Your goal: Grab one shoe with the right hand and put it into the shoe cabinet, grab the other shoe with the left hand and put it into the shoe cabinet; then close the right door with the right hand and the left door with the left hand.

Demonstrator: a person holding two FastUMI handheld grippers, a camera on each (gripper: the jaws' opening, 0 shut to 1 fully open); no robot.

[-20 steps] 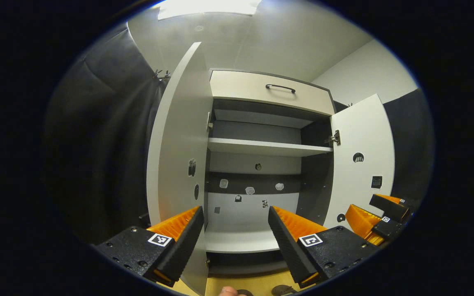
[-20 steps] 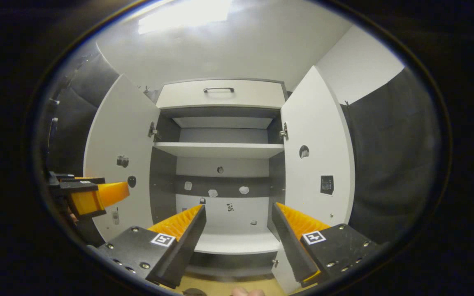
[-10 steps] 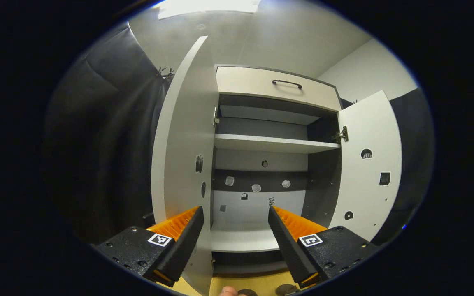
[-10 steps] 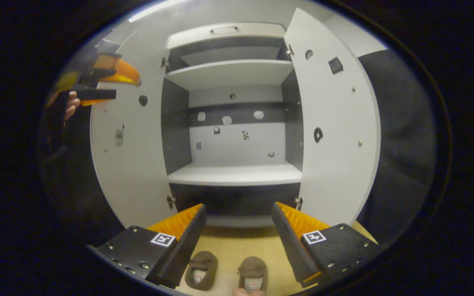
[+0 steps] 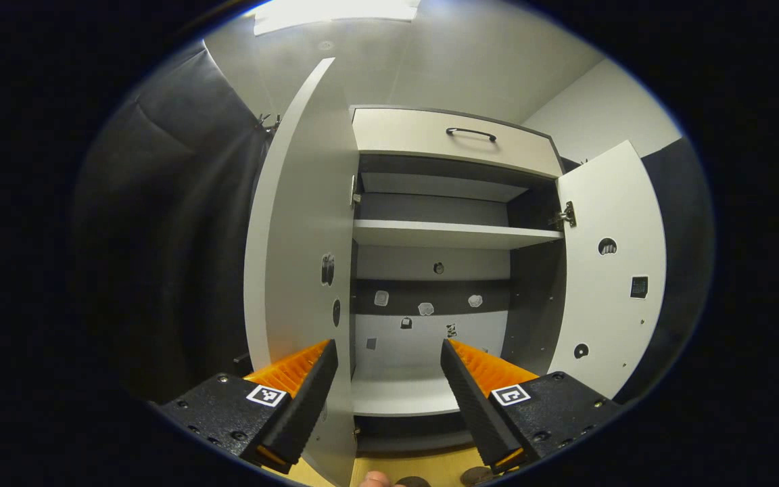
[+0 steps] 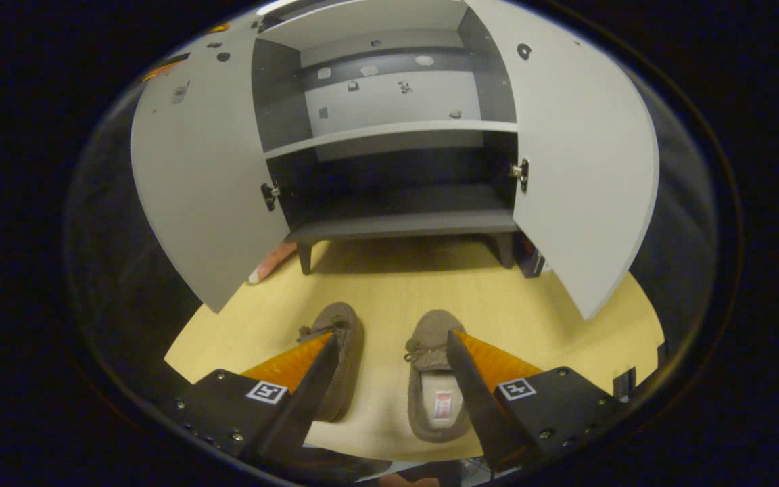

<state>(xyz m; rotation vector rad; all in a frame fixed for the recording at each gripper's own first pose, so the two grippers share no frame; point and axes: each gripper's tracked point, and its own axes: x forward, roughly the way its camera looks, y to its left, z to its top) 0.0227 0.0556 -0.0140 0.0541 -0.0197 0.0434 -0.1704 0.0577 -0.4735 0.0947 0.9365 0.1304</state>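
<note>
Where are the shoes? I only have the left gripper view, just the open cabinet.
Observer: In the right gripper view both shoes sit side by side on the wooden floor in front of the cabinet; the left shoe is beside the right shoe.
Operator: Is the right gripper holding one?
Observer: No, the right gripper is open above them, gripping nothing.
Operator: Anything on the bottom shelf?
Observer: The bottom shelf looks bare, both doors swung wide.

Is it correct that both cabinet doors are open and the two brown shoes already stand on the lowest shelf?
Not quite. Both doors are open, but the two brown shoes are on the yellow floor in front of the cabinet, as the right gripper view shows.
</note>
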